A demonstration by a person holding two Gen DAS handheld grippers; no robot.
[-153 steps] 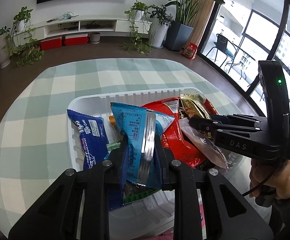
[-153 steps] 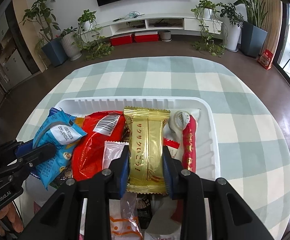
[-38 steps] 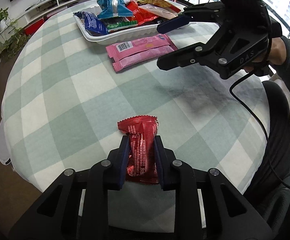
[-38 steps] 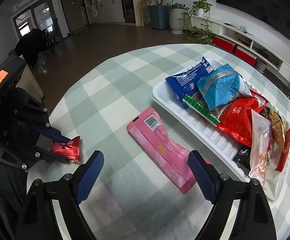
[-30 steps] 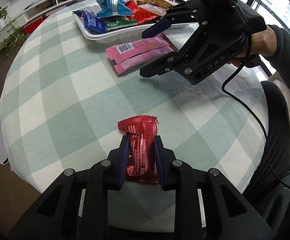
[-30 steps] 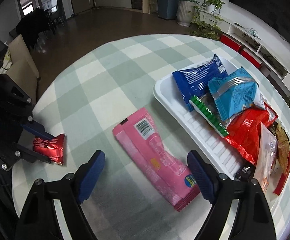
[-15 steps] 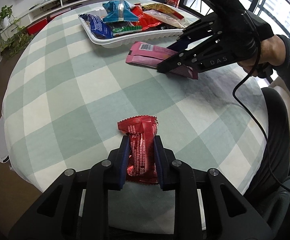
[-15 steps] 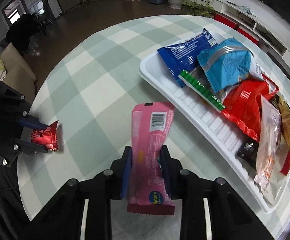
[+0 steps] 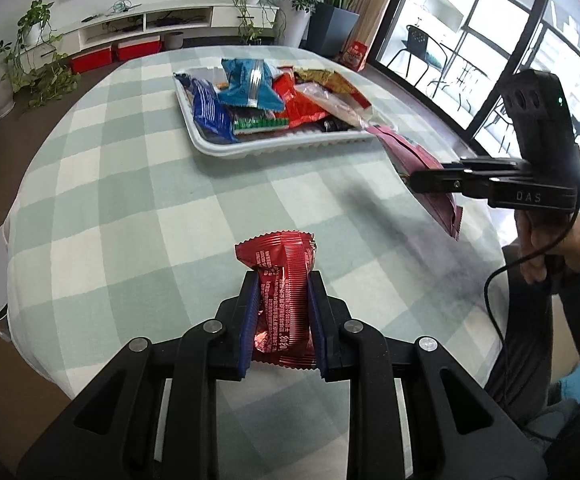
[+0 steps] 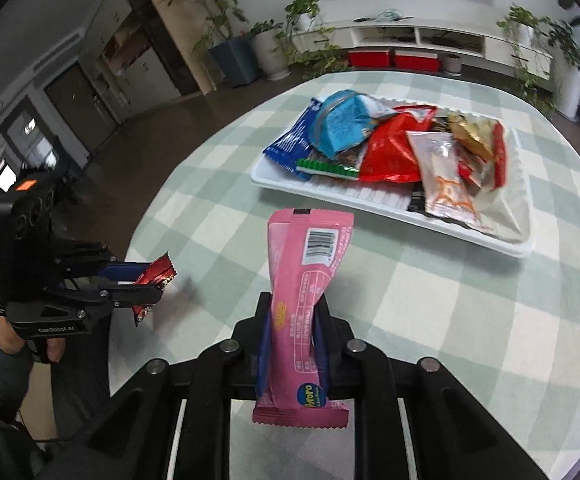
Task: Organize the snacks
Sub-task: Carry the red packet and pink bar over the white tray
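L gripper [image 9: 282,320], bottom centre of the left wrist view: jaws narrow, clamped on the red snack pack [image 9: 283,296], which stands up between the blue pads w/ its crimped top free. Pack looks lifted off the checked tablecloth [image 9: 129,184]; the right wrist view agrees, showing it at left-middle hanging clear of the cloth.

R gripper [image 10: 291,344], bottom centre of the right wrist view: jaws have just been closing and now pinch the pink snack pack [image 10: 306,280] about mid-length, barcode end up, logo end drooping below the pads. In the left wrist view the same pack sits at right-middle, tilted, in the air.

White tray [image 10: 390,196], upper right of the right wrist view, is heaped w/ blue, red, clear and gold packs; the near rim is bare.

Step in hand, as I read it: carry both packs to the tray. To do it well: keep both clamps firm, approach over the near rim, bring the long pink one in flat-ish so it doesn't snag the heap, drop one at a time so the grippers don't cross.

View diffs: only the left wrist view shows the windows and the hand [image 9: 546,248] w/ cable on the R gripper. Only the right wrist view shows the pink pack's barcode, the tray's full right end and the dark doorway side of the room.
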